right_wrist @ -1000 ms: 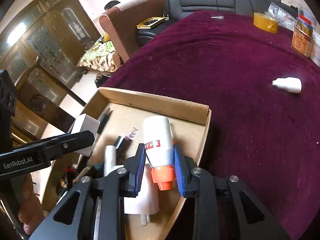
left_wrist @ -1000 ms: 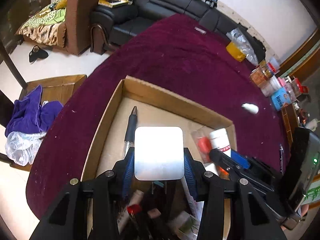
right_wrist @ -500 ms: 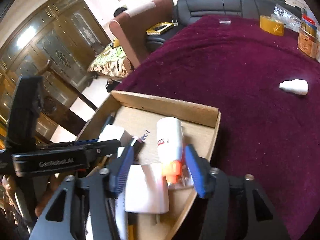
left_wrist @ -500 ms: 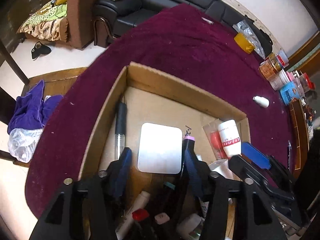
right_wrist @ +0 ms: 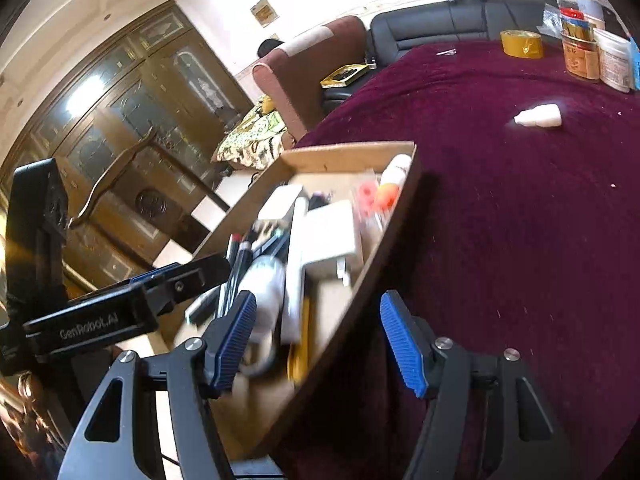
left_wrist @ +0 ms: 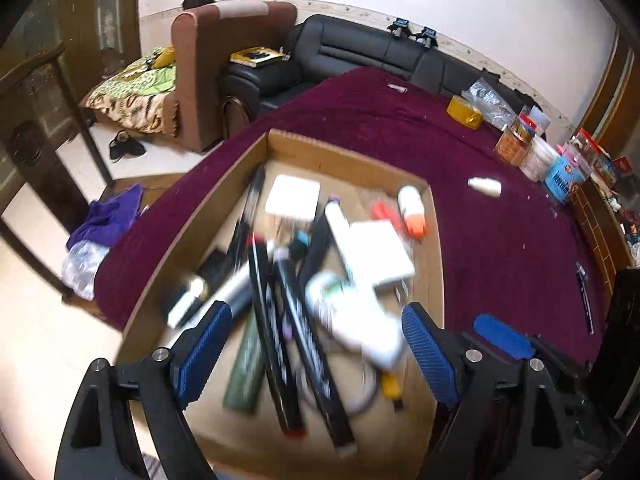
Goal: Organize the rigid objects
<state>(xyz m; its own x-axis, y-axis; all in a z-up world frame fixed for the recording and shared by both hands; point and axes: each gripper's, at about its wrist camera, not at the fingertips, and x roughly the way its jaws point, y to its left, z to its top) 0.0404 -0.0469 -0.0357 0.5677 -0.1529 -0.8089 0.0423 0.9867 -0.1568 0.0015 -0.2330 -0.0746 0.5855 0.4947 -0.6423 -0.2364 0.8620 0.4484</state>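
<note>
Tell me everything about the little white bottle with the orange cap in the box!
The white bottle is a small, round, plastic-looking one with an orange cap. It lies on its side in the far right corner of the cardboard box, close to the right wall, cap pointing toward the camera. A reddish item in clear wrapping sits right beside it. Neither gripper touches it.

The box (left_wrist: pixel 244 168) is of plain brown cardboard, matt and a little rough, and it stands on a dark red tablecloth (left_wrist: pixel 500 248) that looks soft and velvety, with small white crumbs on it. The left gripper (left_wrist: pixel 316 344) and the right gripper (right_wrist: pixel 320 340) have black matt plastic arms, blue ribbed pads (left_wrist: pixel 204 344) and small shiny metal screws. The sofa (left_wrist: pixel 360 48) behind looks like glossy black leather, and the cabinet (right_wrist: pixel 132 128) is of dark polished wood with glass.
</note>
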